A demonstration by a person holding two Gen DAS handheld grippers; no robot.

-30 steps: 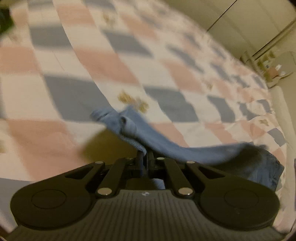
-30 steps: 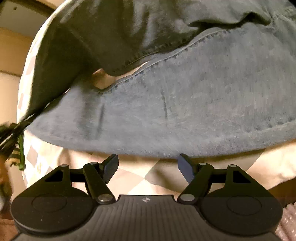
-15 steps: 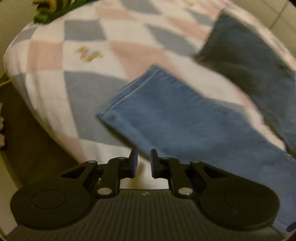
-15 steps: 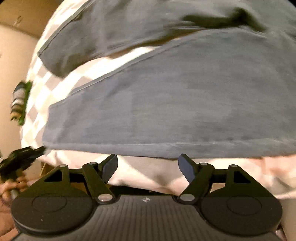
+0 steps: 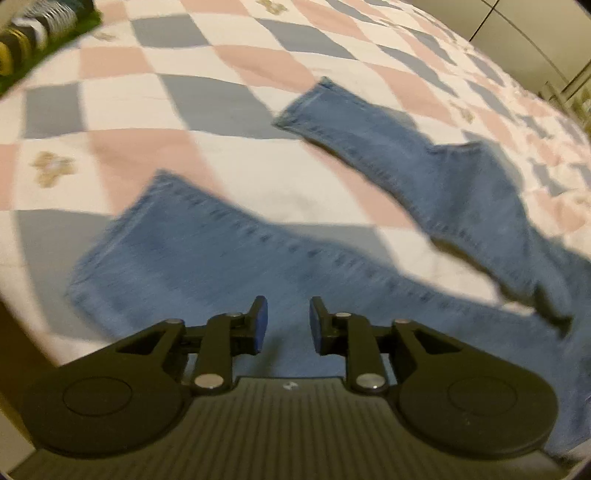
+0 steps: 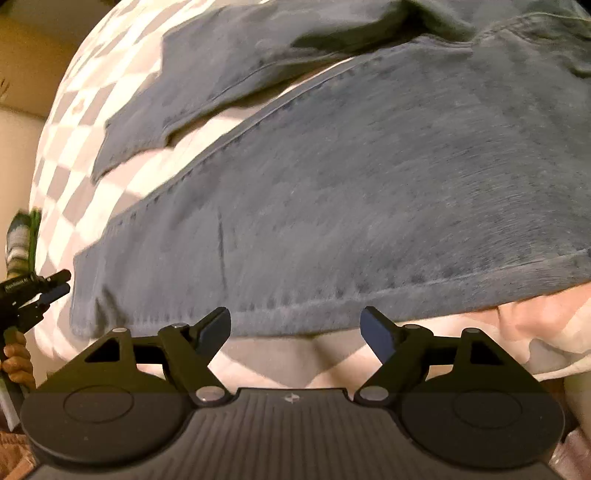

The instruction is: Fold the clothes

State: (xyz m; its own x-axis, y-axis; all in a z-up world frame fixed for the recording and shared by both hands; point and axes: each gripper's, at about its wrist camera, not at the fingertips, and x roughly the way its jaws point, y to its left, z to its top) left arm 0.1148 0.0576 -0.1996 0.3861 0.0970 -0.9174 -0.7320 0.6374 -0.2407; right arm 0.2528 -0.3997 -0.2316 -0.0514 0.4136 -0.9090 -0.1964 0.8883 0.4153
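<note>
A pair of blue jeans [image 5: 229, 254] lies spread on the checked bedspread [image 5: 147, 122], its two legs splayed apart. The near leg runs under my left gripper [image 5: 284, 317], which hovers open above the denim with nothing between its fingers. The far leg [image 5: 424, 166] angles away to the upper right. In the right wrist view the jeans [image 6: 351, 192] fill most of the picture, and my right gripper [image 6: 295, 325] stands wide open just short of the near leg's side seam. The left gripper [image 6: 33, 291] shows at the left edge there, held by a hand.
The bed's corner drops off at the lower left in the left wrist view. A green and striped object [image 5: 33, 33] lies at the bed's far left corner. Pale cupboard doors [image 5: 535, 33] stand beyond the bed at the upper right.
My left gripper let go of the jeans leg, which now lies flat, and its fingers spread wider. The right gripper stayed open and shifted along the near leg.
</note>
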